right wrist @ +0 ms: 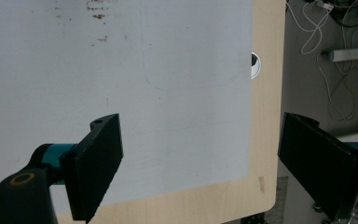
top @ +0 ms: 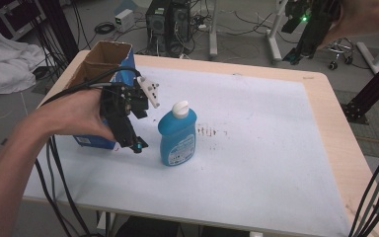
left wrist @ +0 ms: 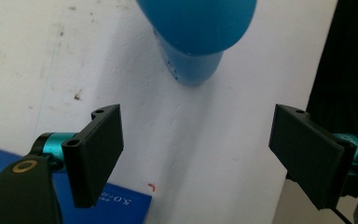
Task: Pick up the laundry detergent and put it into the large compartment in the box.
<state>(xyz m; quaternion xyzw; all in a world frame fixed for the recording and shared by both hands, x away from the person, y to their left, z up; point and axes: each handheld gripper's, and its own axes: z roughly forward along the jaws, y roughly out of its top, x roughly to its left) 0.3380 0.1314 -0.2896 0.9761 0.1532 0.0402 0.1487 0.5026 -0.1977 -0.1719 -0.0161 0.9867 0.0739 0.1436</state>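
my left tool (left wrist: 196, 154) gapes wide, empty, just beside the upright blue bottle (top: 177, 137). my right tool (right wrist: 200, 163) wide too, holding nothing, raised over the tabletop (right wrist: 168, 116).

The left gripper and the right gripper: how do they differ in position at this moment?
The left gripper is low over the table, beside the blue bottle; the right gripper is raised high at the far right. The left points toward the bottle, the right toward bare white mat. Both are open and hold nothing.

Your bottle (top: 177, 136) is bright blue with a white cap (top: 180, 108); your desk (top: 276, 148) is white, red-speckled, pale wood at its rim; your box (top: 96, 140) is blue.
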